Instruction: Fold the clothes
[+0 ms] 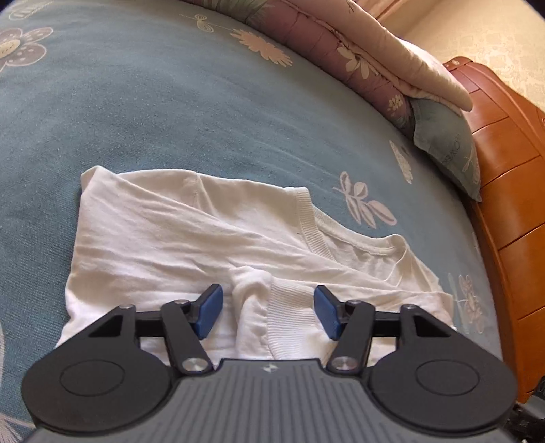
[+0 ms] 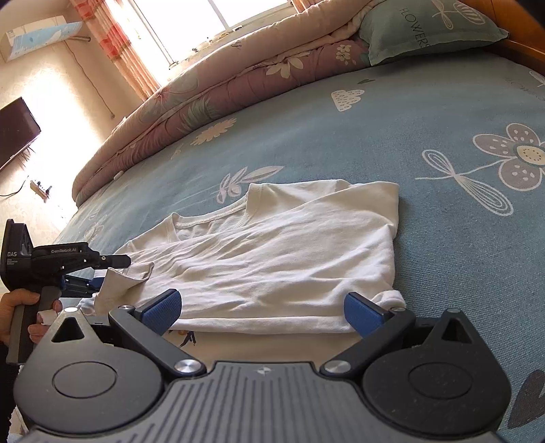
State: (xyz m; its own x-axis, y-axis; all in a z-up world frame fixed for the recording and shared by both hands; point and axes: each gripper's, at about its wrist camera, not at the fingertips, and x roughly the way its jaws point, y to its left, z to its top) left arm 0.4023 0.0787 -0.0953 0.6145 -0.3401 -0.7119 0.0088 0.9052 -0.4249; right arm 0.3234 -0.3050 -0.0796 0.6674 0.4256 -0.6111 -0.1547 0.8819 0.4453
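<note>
Blue floral bedsheet spreads wide, with a rolled pink quilt and a teal pillow along its far side. A white T-shirt lies partly folded on the sheet's near edge, collar toward the far left in the right wrist view. The right gripper is spread wide at the shirt's near hem, grasping nothing. The left gripper is also released, its pads flanking a bunched sleeve.

White t-shirt half-folded on blue floral bedsheet, right gripper open at its hem
</note>
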